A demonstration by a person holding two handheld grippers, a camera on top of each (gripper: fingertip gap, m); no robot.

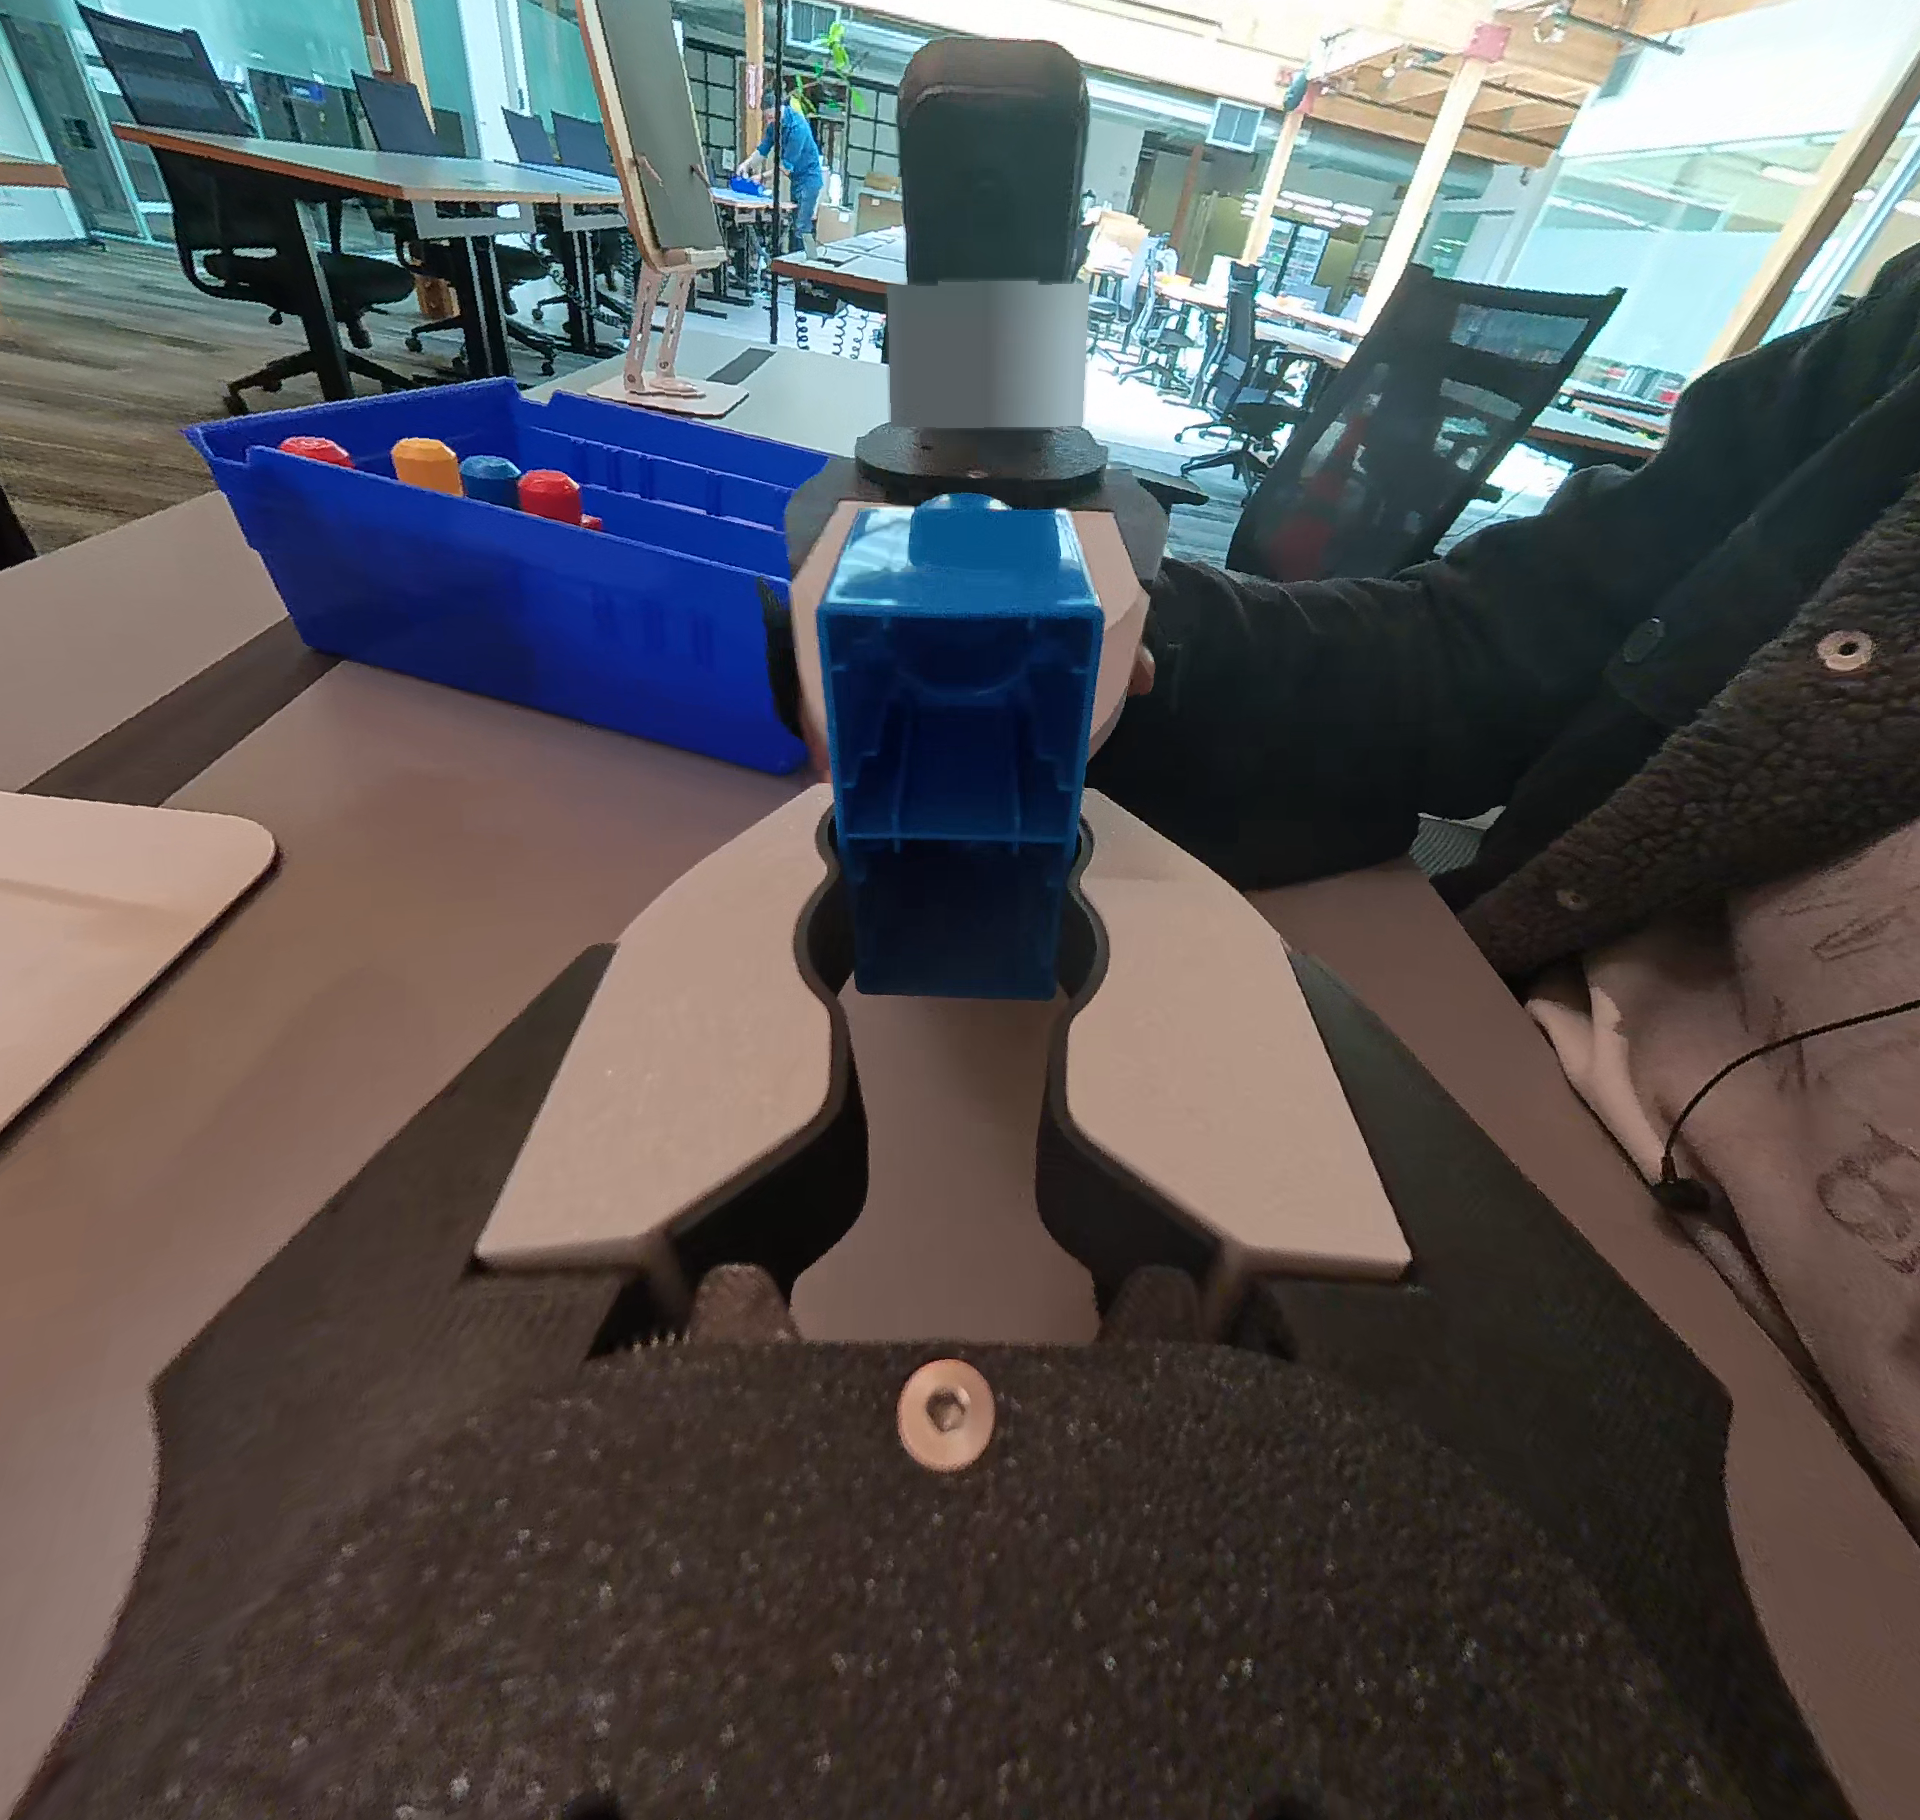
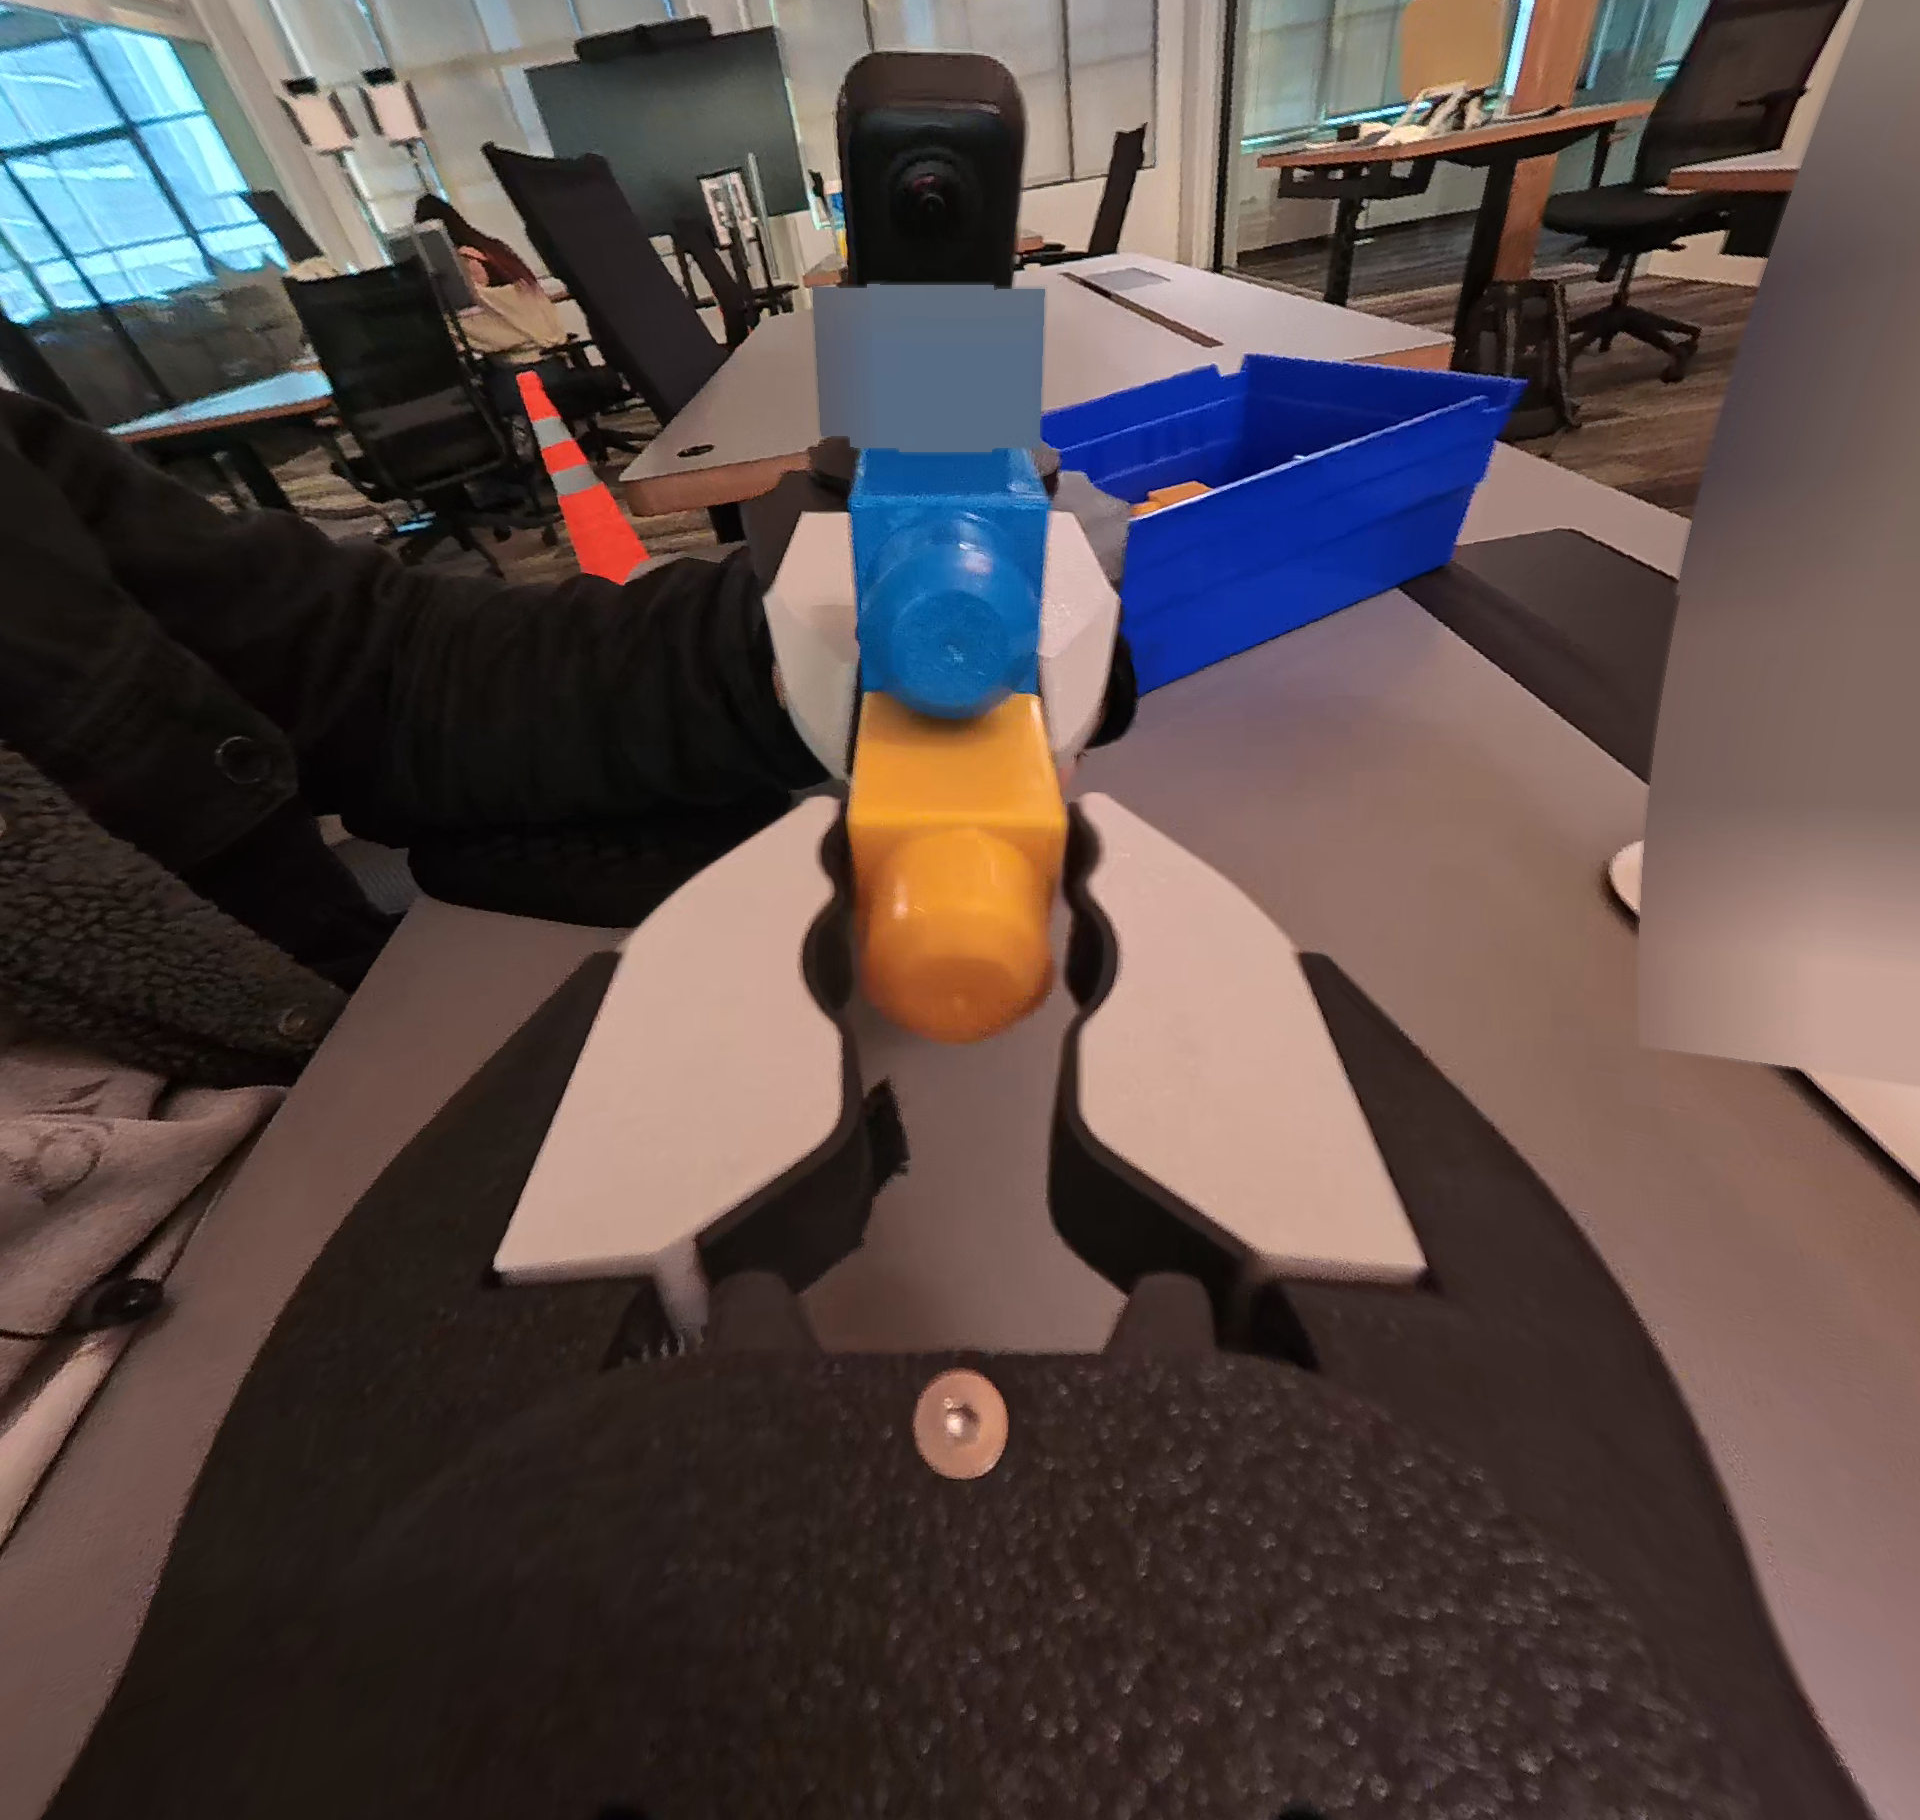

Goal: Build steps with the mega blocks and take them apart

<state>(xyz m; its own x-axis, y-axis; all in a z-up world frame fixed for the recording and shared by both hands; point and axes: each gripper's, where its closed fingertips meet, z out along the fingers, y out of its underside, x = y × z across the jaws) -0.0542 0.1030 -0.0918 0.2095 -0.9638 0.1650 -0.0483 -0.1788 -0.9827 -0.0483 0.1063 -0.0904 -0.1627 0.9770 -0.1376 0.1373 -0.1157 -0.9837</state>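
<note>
My left gripper [image 1: 956, 903] is shut on a blue block [image 1: 961, 731] whose hollow underside faces the left wrist camera. My right gripper [image 2: 956, 897] is shut on a yellow block [image 2: 951, 814] whose stud points at the right wrist camera. The two grippers face each other above the table. In the right wrist view the blue block [image 2: 940, 565] shows just beyond and above the yellow one, touching it, between the left gripper's white fingers [image 2: 1081, 607]. The yellow block is hidden behind the blue one in the left wrist view. I cannot tell if the two blocks are pressed together.
A blue bin [image 1: 520, 617] stands on the grey table [image 1: 468, 887] behind the grippers; it also shows in the right wrist view [image 2: 1299, 544]. It holds several red, orange and blue blocks [image 1: 426, 461]. A person's dark sleeve [image 1: 1351, 710] reaches in from the side. A pale board [image 1: 94, 918] lies at the left. Only a small space, under 4 cm, lies between the two pairs of fingers.
</note>
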